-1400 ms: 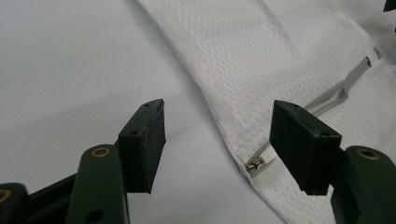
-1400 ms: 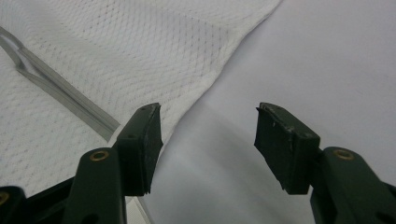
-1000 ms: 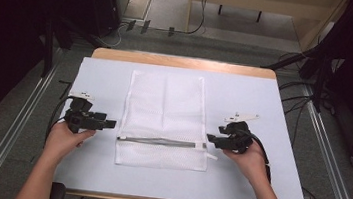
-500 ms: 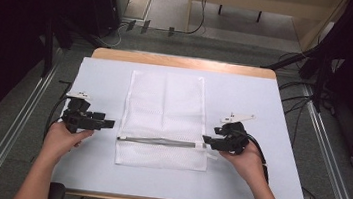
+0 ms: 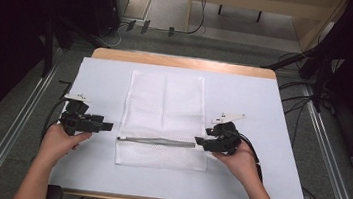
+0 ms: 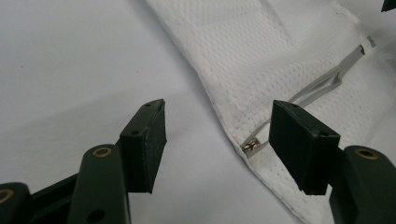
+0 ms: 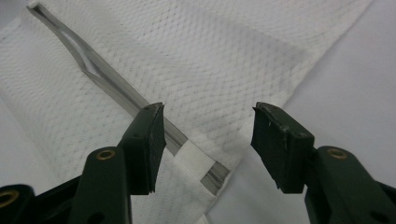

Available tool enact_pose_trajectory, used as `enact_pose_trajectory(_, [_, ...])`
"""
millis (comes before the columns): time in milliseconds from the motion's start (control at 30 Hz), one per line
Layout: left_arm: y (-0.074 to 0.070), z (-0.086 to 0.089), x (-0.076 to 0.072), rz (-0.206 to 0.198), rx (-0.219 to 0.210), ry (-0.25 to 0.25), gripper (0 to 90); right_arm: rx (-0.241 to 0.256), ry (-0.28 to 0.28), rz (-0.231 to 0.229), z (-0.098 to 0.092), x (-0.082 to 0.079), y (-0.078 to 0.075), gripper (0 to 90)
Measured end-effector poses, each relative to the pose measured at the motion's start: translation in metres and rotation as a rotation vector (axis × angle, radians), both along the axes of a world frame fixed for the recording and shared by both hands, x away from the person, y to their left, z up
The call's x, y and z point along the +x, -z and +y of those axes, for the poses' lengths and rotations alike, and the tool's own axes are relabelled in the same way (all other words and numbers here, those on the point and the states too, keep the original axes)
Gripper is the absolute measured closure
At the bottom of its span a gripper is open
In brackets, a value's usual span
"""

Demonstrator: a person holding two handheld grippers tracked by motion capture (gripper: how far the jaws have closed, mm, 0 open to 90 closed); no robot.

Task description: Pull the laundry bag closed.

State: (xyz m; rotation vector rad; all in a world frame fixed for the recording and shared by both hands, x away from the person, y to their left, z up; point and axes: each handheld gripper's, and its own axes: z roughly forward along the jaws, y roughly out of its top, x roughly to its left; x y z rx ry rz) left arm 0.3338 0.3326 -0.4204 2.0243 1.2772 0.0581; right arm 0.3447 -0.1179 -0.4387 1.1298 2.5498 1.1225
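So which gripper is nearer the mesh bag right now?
Right. The right gripper sits at the mesh bag edge, open jaws over the grey zipper end. The left gripper is open beside the opposite edge, a small gap short of it.
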Motion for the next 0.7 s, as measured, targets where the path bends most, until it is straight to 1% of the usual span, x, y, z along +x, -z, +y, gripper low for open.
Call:
enact_pose_trajectory(133, [0.000, 0.001, -0.001, 0.002, 0.002, -0.009, 37.1, -0.006, -0.019, -0.004, 0.006, -0.001, 0.000, 45.8])
enact_pose_trajectory(200, [0.000, 0.002, -0.001, 0.002, 0.002, -0.009, 36.9, -0.006, -0.020, 0.001, 0.008, -0.002, -0.001, 45.8])
enact_pose_trajectory(233, [0.000, 0.003, -0.003, 0.003, 0.007, -0.012, 36.9, -0.010, -0.028, -0.006, 0.008, -0.001, -0.001, 45.8])
enact_pose_trajectory(300, [0.000, 0.003, -0.004, 0.006, 0.006, -0.007, 36.9, -0.015, -0.022, -0.003, 0.009, -0.002, -0.003, 45.9])
enact_pose_trajectory(333, [0.000, 0.005, -0.006, 0.012, -0.014, 0.000, 36.7, -0.015, -0.027, -0.007, 0.010, -0.002, -0.005, 46.0])
enact_pose_trajectory(367, [0.000, 0.007, -0.007, 0.010, -0.027, 0.007, 37.0, -0.013, -0.031, -0.004, 0.012, -0.001, -0.006, 46.1])
enact_pose_trajectory(400, [0.000, 0.008, -0.008, 0.007, -0.029, 0.010, 37.7, -0.023, -0.044, 0.003, 0.017, -0.001, -0.007, 46.3])
enact_pose_trajectory(433, [0.001, 0.009, -0.009, 0.004, -0.029, 0.009, 37.7, -0.023, -0.044, 0.003, 0.017, -0.001, -0.007, 46.3])
enact_pose_trajectory(467, [0.002, 0.012, -0.009, 0.011, -0.027, -0.009, 37.9, -0.030, -0.059, 0.002, 0.020, 0.000, -0.008, 46.5])
enact_pose_trajectory(533, [0.002, 0.013, -0.008, 0.013, -0.028, -0.013, 37.9, -0.028, -0.059, 0.005, 0.022, 0.001, -0.009, 46.7])
enact_pose_trajectory(567, [0.003, 0.013, -0.008, 0.010, -0.028, -0.013, 37.9, -0.018, -0.065, 0.007, 0.025, 0.002, -0.011, 46.9])
enact_pose_trajectory(633, [0.003, 0.012, -0.008, 0.008, -0.024, -0.017, 37.9, -0.021, -0.067, 0.006, 0.026, 0.003, -0.013, 47.1])
enact_pose_trajectory(700, [0.004, 0.011, -0.008, 0.000, -0.002, -0.015, 37.9, -0.016, -0.079, 0.005, 0.031, 0.005, -0.016, 47.5])
